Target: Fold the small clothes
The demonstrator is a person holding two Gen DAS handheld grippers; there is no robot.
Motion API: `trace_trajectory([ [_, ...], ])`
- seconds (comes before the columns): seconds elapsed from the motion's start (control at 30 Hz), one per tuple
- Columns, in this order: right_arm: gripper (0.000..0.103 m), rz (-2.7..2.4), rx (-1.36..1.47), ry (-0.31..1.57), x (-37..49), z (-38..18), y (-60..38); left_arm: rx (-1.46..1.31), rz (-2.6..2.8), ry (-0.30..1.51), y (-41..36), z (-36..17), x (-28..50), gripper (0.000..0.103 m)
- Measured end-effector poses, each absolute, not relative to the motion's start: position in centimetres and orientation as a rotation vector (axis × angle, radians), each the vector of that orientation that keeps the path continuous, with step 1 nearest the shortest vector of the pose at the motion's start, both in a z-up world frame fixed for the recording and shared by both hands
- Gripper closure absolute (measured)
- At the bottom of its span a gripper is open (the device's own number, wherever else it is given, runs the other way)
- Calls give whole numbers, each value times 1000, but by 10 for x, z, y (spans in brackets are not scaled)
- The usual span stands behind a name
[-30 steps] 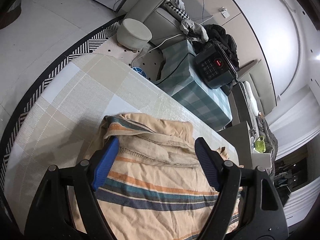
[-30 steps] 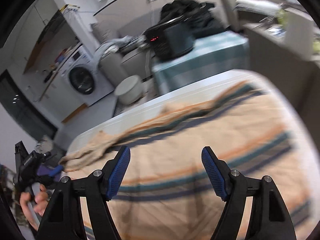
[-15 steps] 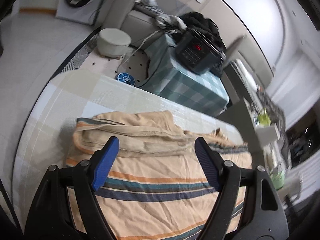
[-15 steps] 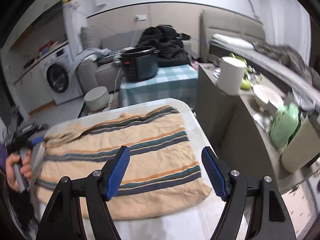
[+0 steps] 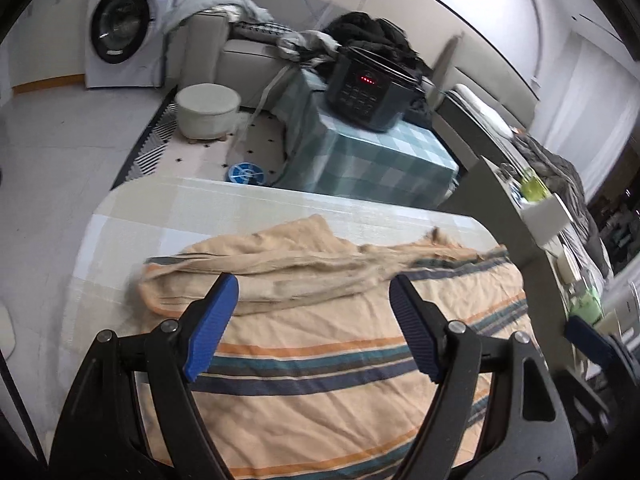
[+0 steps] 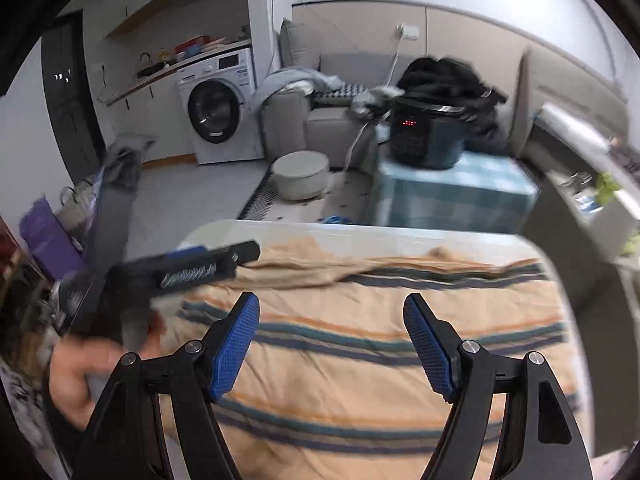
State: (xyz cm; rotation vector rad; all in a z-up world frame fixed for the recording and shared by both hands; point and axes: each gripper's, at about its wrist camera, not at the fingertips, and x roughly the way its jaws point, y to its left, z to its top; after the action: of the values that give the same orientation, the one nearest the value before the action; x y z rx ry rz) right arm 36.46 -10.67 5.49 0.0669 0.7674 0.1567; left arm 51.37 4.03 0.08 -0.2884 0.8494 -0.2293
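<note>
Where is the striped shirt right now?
The striped shirt lies spread on the checked table, under both open grippers in both wrist views, its bunched edge toward the far side.

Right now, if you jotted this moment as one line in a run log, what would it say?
left gripper: open, above cloth | right gripper: open, above cloth | peach striped cotton garment: flat on checked table, far edge bunched | fold: not begun

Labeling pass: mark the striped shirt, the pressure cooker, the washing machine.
striped shirt (image 5: pixel 320 364), left wrist view, striped body panel.
pressure cooker (image 6: pixel 424 140), right wrist view, front wall by display.
washing machine (image 5: pixel 120 24), left wrist view, door glass.
</note>
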Motion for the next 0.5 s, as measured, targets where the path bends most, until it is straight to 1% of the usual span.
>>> trace_trajectory([
  [0.1,27,263,278,853,410,29,-111,-366,-180,850,63,-2,516,27],
  [0.17,28,277,355,913,436,9,-108,-394,-151,852,75,-5,518,28],
  [0.2,28,290,393,935,447,-1,-108,-403,-130,849,80,-6,518,31],
  [0.27,28,331,446,975,466,-18,-104,-441,-97,843,94,-9,519,32],
  [0.37,28,374,565,1040,487,-50,-105,-500,-67,855,115,-15,520,38],
  [0.5,28,396,681,1092,506,-78,-106,-538,-41,858,135,-20,519,38],
])
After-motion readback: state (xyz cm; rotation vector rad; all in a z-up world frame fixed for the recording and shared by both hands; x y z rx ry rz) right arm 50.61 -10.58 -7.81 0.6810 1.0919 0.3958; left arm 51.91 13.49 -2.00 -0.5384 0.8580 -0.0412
